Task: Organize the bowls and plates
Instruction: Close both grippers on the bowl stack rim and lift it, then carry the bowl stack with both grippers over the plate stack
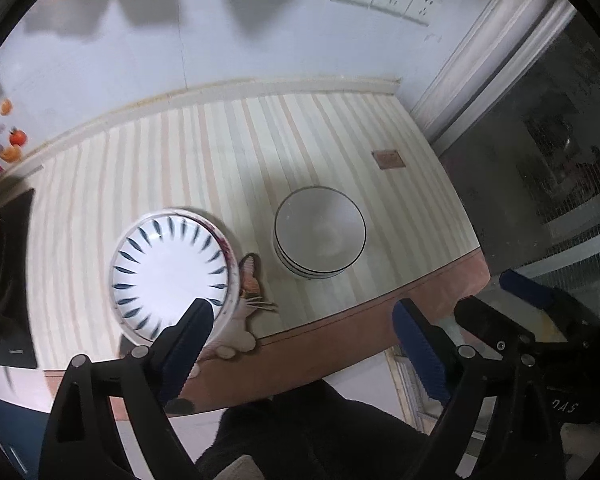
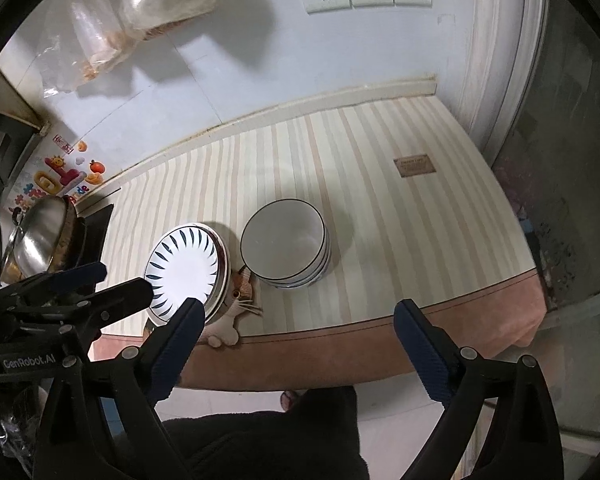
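Plate stack (image 1: 168, 268) near tabletop (image 1: 228, 152) front edge, partly hidden by left gripper (image 1: 300, 320) finger; bowl stack (image 1: 320, 236) just beside, upright. Left and right gripper (image 2: 296, 320) gaped wide, empty, no earlier view

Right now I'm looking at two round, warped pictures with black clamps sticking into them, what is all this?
Each picture comes from a fisheye camera on a hand-held gripper, looking along its two fingers. A person holds one in each hand. The left gripper and right gripper both stand open, holding nothing. On the striped table sit a stack of plates with a blue leaf pattern and, beside it, a stack of bowls. A cat picture peeks out between them.
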A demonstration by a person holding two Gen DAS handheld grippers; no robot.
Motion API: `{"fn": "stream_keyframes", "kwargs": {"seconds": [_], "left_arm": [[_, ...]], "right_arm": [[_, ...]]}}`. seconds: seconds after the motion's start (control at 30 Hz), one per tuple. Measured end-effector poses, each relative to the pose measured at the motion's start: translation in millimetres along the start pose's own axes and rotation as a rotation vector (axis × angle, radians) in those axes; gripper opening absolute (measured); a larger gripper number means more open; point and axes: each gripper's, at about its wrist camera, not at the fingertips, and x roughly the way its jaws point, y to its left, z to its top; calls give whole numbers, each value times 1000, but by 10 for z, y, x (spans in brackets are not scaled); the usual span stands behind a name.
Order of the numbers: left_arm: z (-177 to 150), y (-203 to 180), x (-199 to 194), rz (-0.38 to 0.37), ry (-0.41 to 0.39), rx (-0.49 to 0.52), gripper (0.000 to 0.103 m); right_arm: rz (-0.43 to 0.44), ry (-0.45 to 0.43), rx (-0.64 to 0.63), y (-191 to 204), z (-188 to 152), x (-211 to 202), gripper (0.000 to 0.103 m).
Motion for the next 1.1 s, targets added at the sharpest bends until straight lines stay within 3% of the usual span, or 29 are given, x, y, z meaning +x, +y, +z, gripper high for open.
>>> {"fn": "stream_keyframes", "kwargs": {"seconds": [0.17,0.5,0.8,0.93,1.0,1.1], "left_arm": [[290,159,445,-55,64,-66,92],[872,504,1696,-134,302,-218,90],[942,454,2435,-181,466,-196,79],[913,424,2622,-212,503,-170,68],[914,415,2648,-242,501,-171,65],[921,376,2626,-240,484,-135,65]], "right_arm": [[125,55,101,-319,139,477,98],[414,259,351,-830,226,1882,98],[548,378,412,-891,193,2663,98],[544,385,379,-855,267,2810,96],[543,401,380,-842,304,2901,93],[541,421,373,-799,333,3005,79]]}}
